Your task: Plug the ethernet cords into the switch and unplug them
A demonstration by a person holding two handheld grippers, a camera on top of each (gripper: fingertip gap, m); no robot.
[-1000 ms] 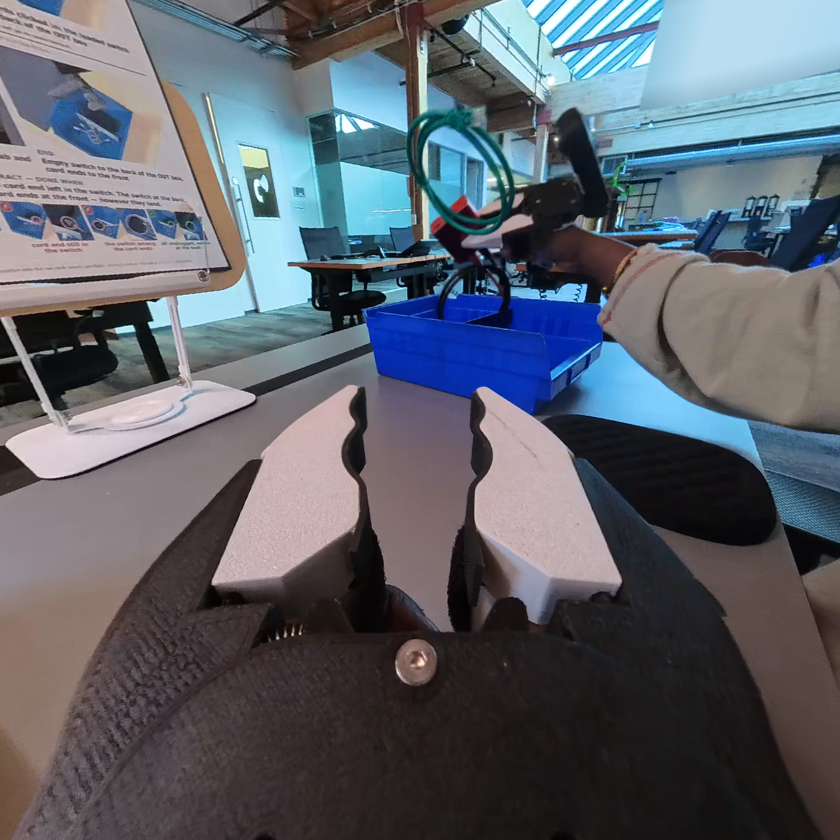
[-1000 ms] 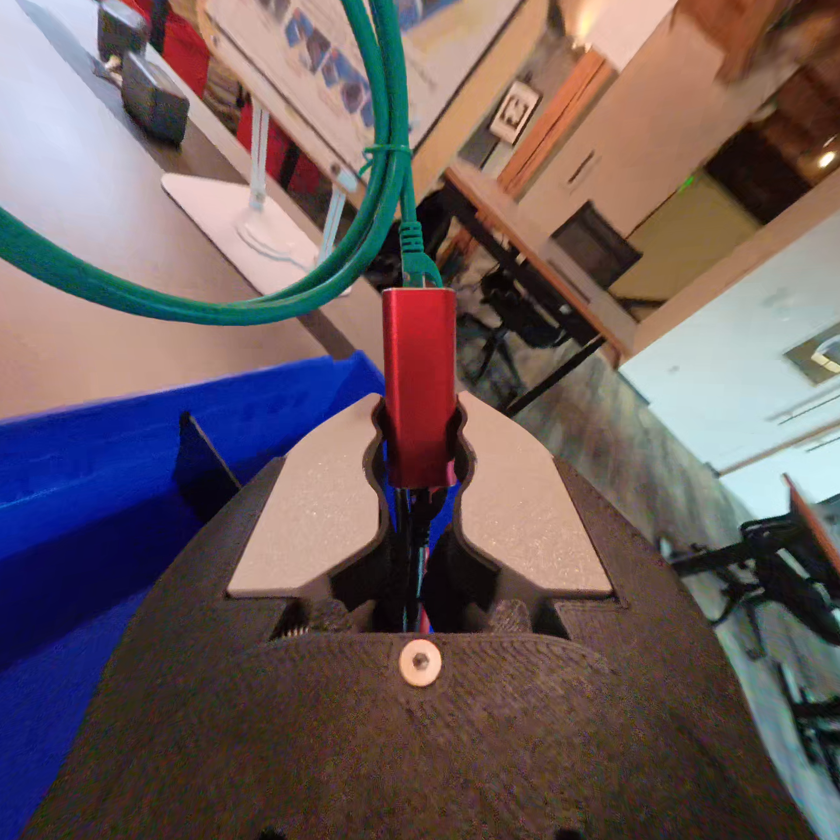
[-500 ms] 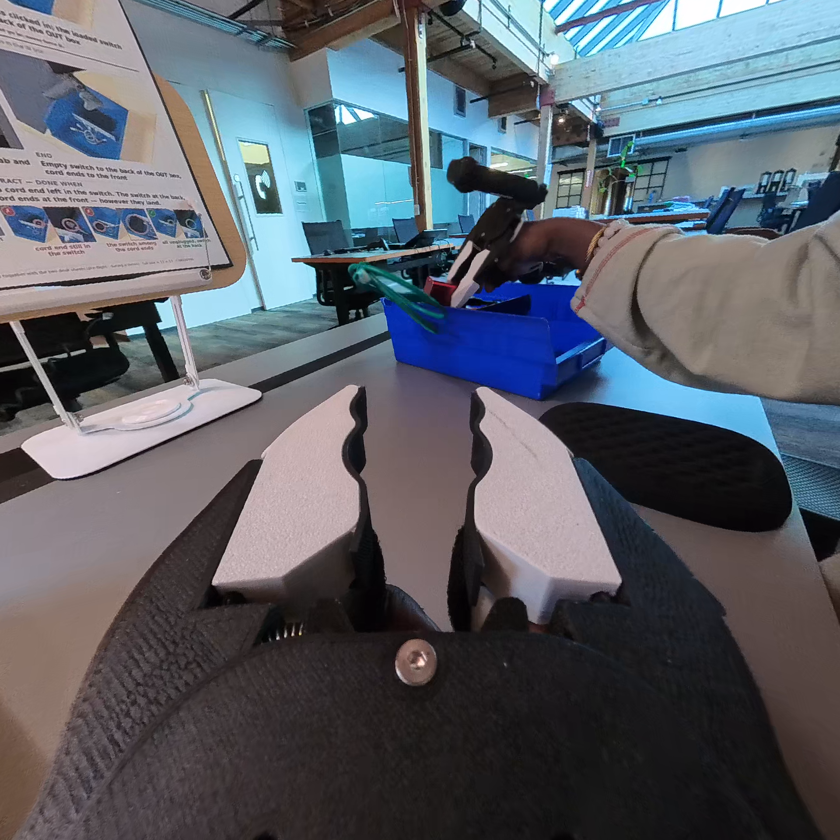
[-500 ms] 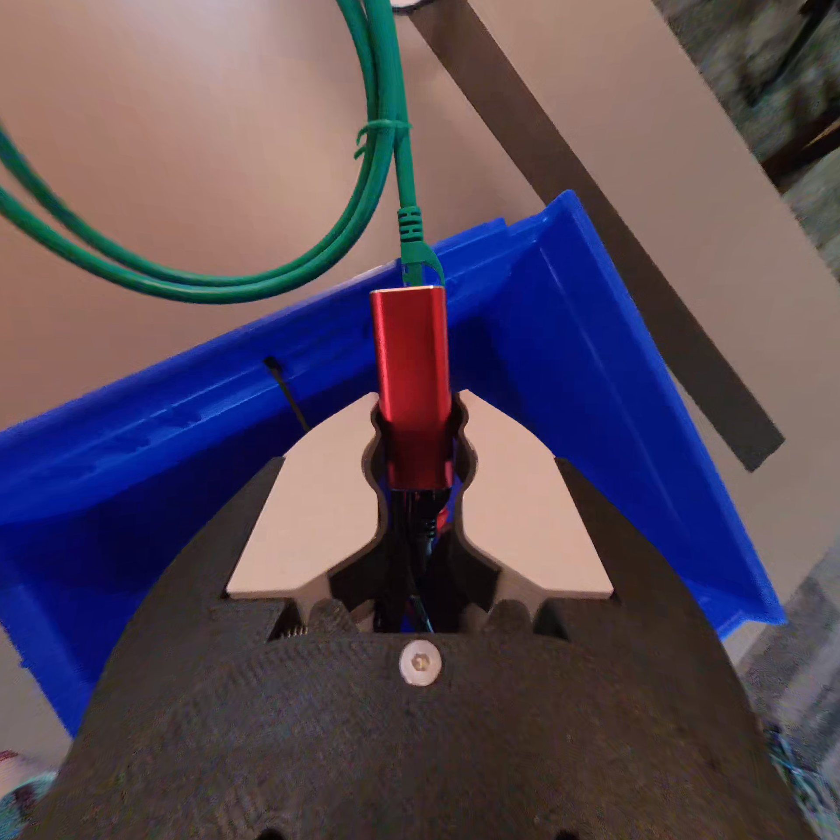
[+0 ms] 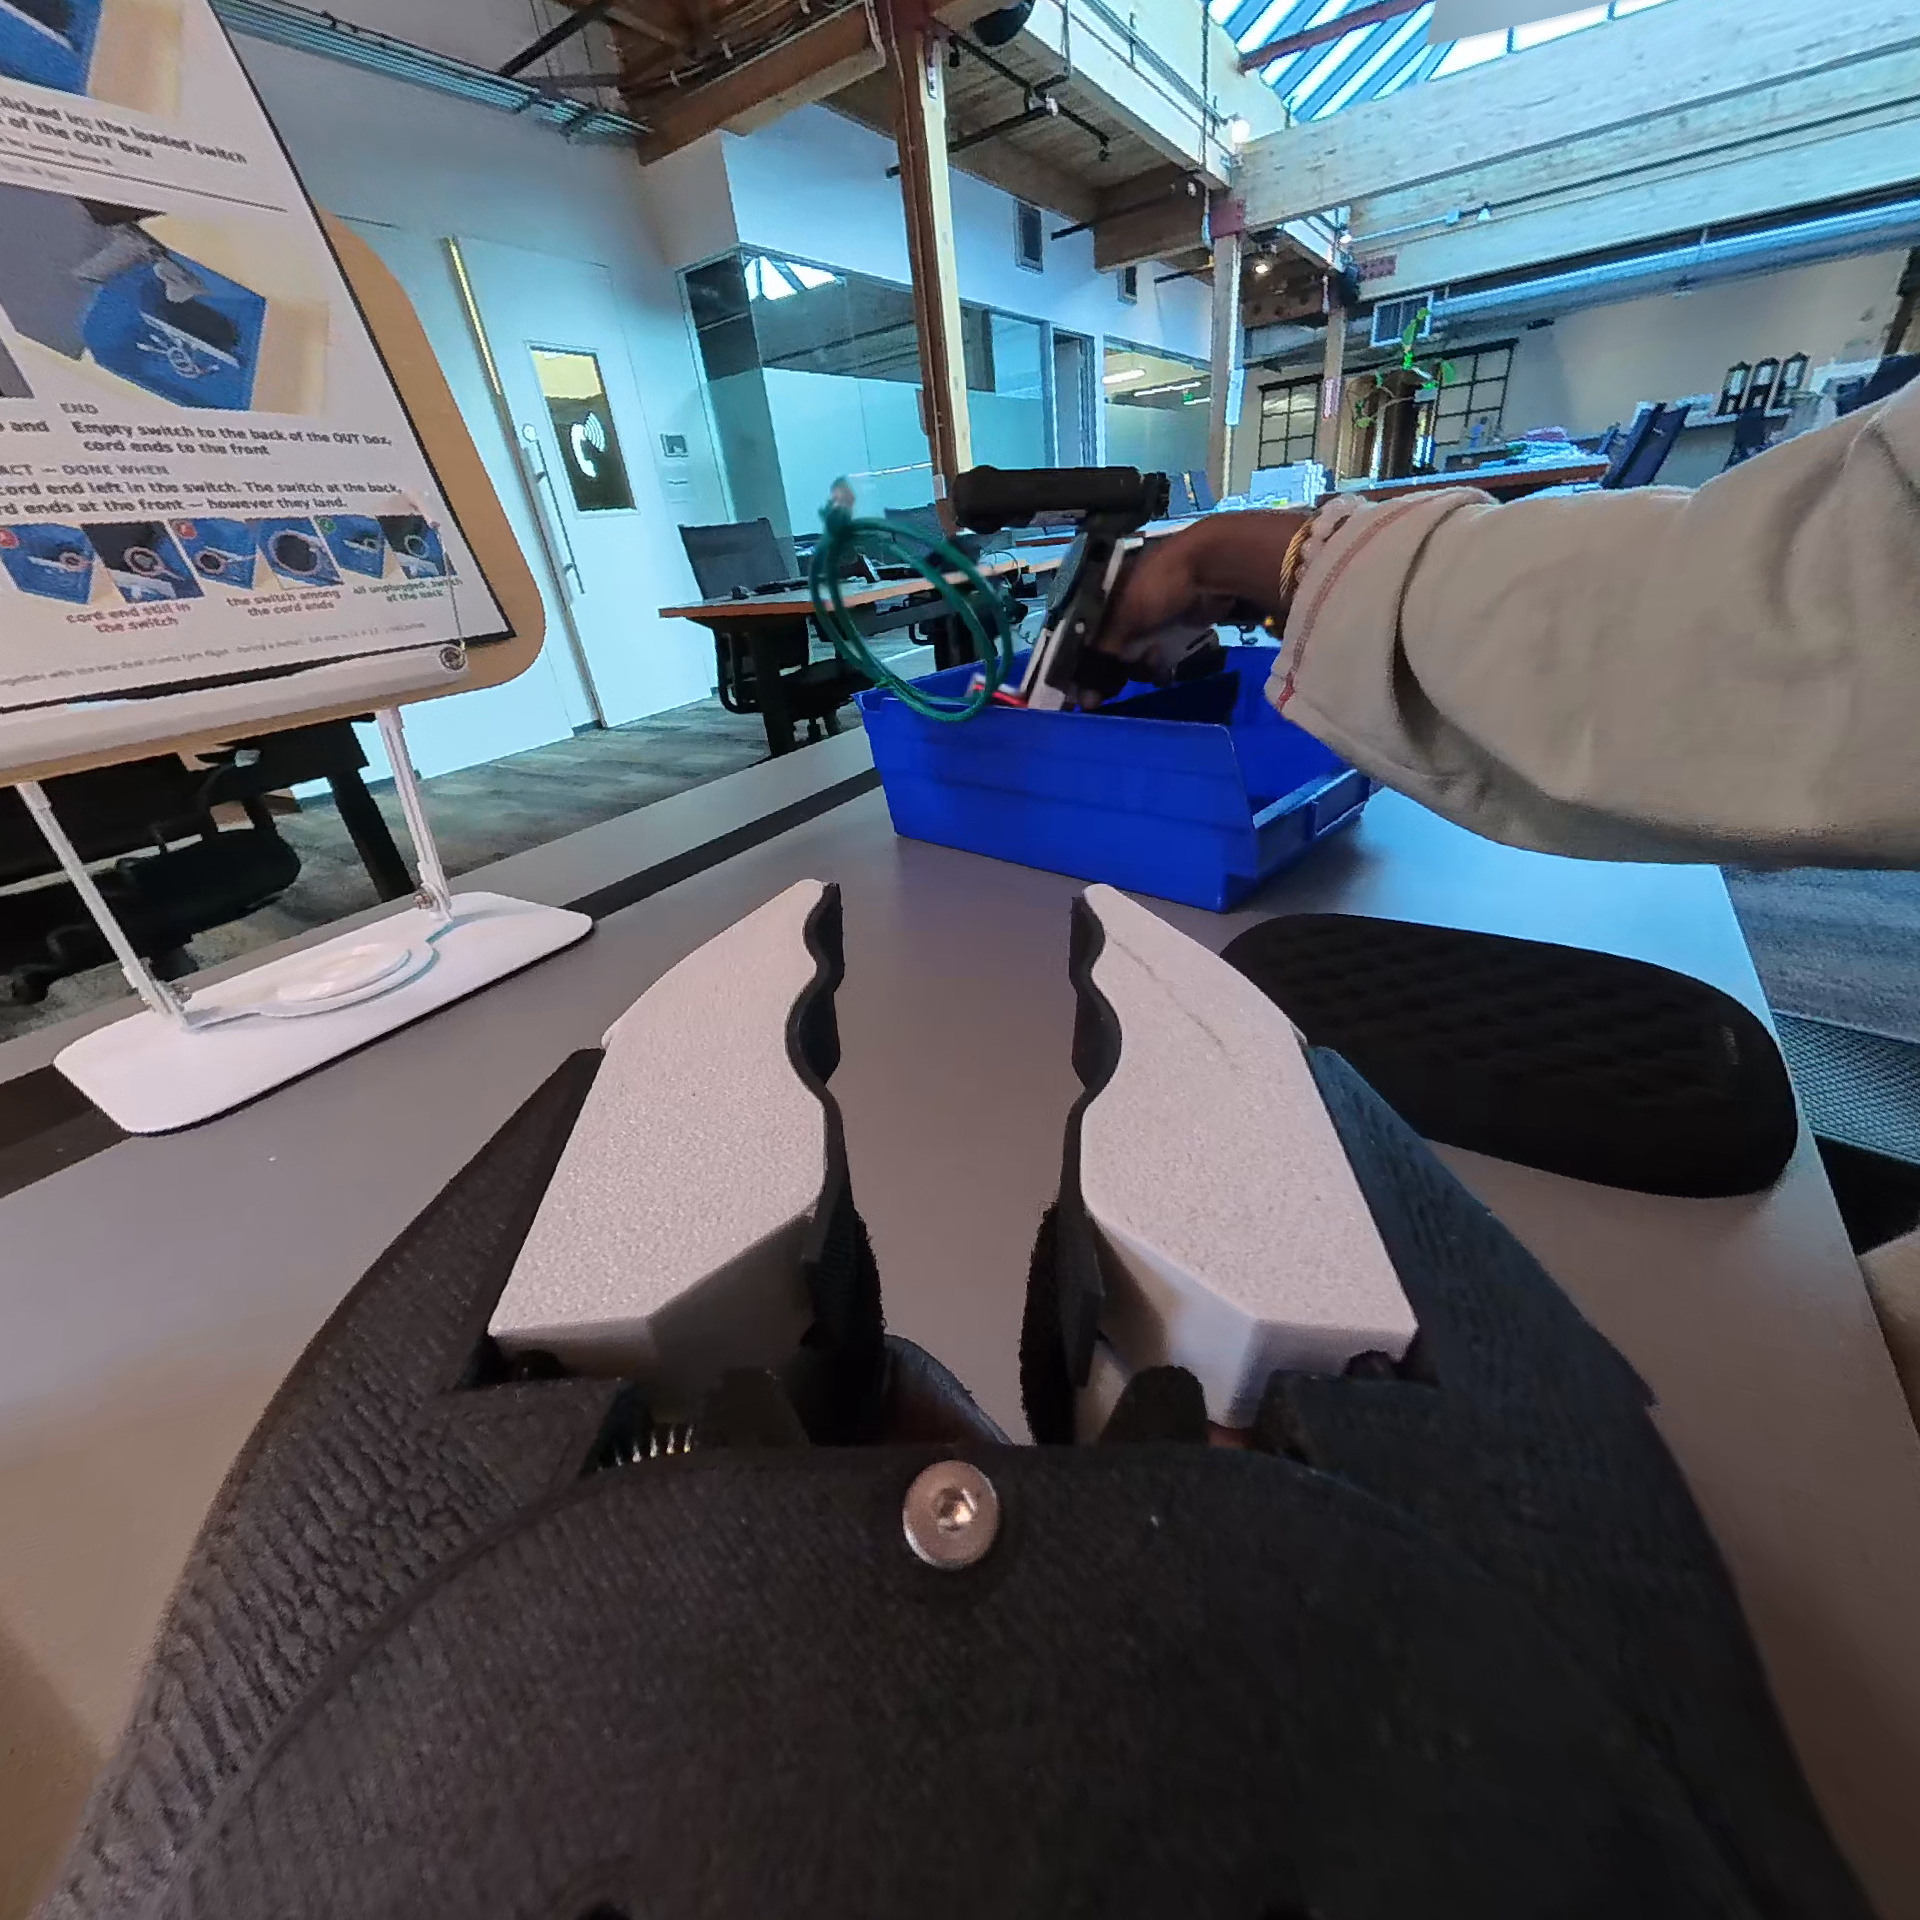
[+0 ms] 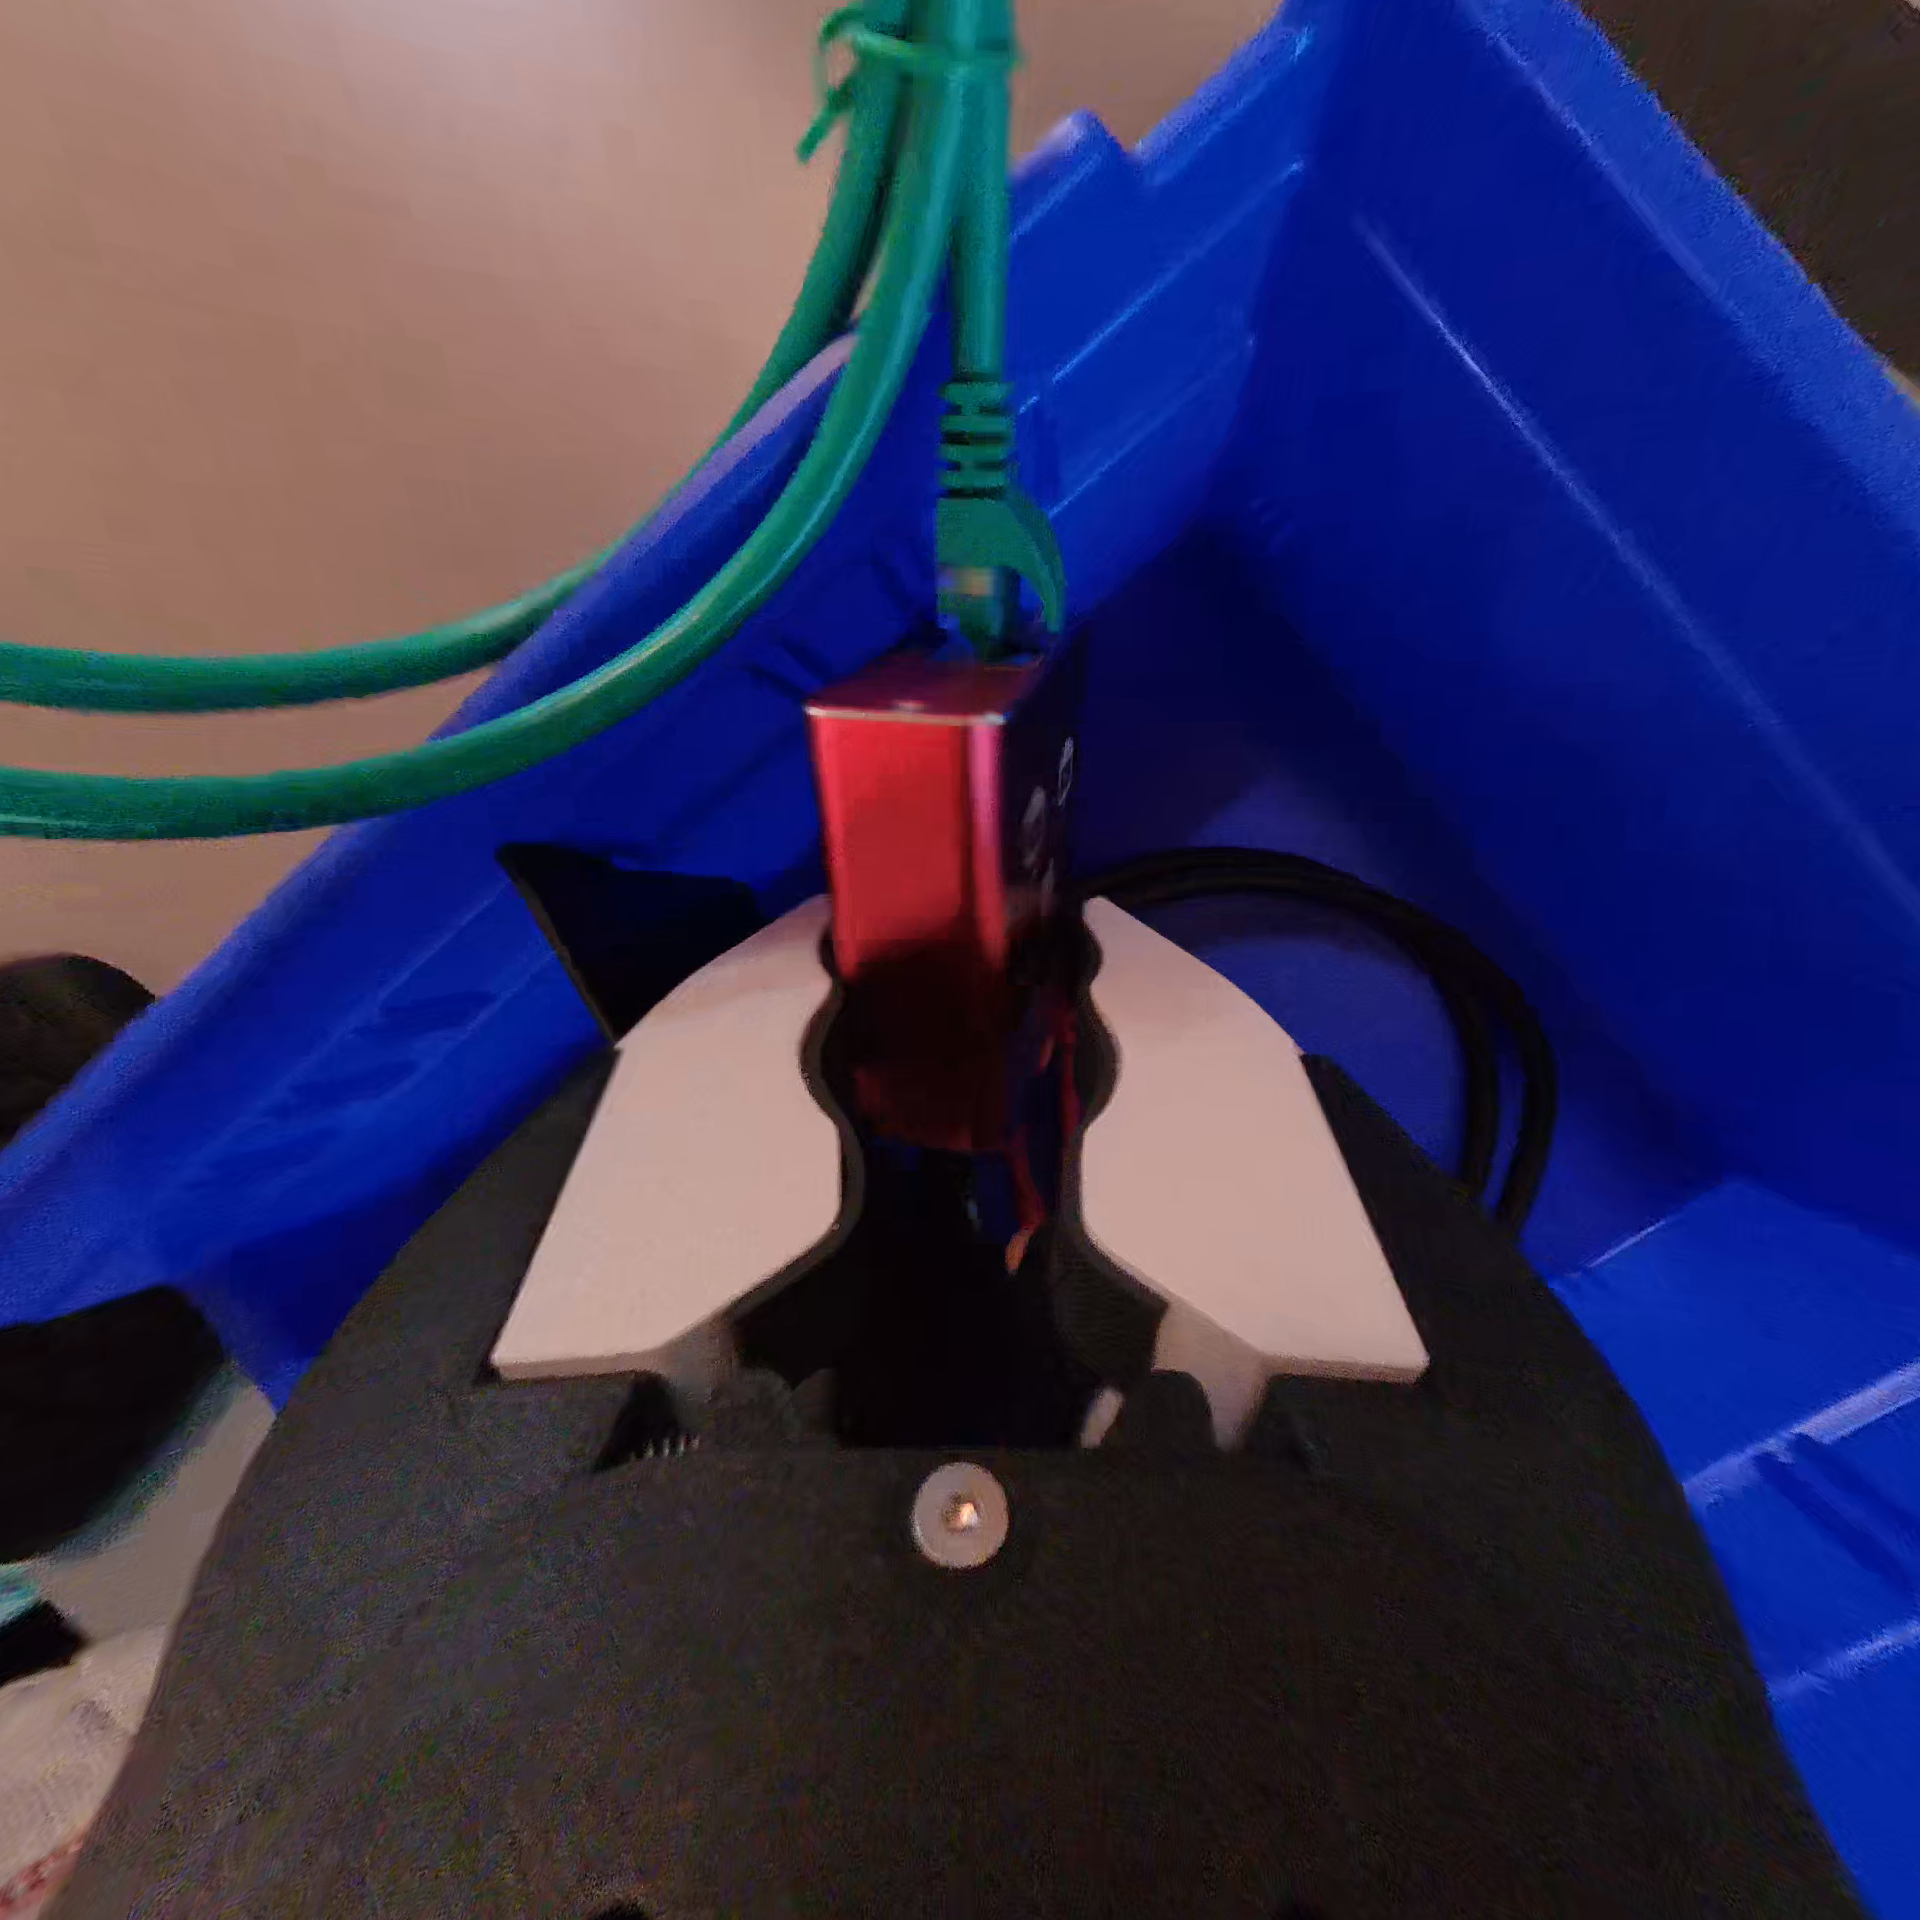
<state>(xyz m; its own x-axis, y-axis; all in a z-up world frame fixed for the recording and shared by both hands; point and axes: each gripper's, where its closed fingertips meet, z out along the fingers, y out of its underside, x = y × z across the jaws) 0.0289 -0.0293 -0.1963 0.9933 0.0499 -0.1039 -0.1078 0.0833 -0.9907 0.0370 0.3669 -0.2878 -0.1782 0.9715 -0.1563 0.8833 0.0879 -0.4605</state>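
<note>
Left wrist view. My left gripper (image 5: pixel 951 1049) sits low over the grey table (image 5: pixel 312 1226), fingers spread to a moderate gap with nothing between them. The blue bin (image 5: pixel 1101 800) stands well ahead, near the table's far edge. Over it I see the right gripper (image 5: pixel 1049 665) angled down into the bin, with the green ethernet cord (image 5: pixel 899 623) standing up as a tied coil beside it. A red sliver shows at the bin rim below that gripper; I take it for the switch. An instruction board on a white stand (image 5: pixel 312 987) is to the left, a black pad (image 5: pixel 1507 1049) to the right. The task items are well apart from my left gripper.

Right wrist view. The switch (image 6: pixel 914 821) is a small red metal-looking block standing between the right gripper's (image 6: pixel 961 935) fingers. The fingers look parted wider than the block, with a gap visible on the right side; blur prevents confirming contact, so I cannot tell whether it is gripped or released. The green cord's plug (image 6: pixel 982 540) is seated in the switch's far end. A black cable (image 6: pixel 1455 987) loops inside the bin on the right.

Handling judgement. The switch should be light, rigid and smooth-sided, so likely to slip or twist; hold it across its flat faces near mid-body. The cord is springy and will tug the switch. Take the cord at the moulded boot behind the plug, not along the cable.
</note>
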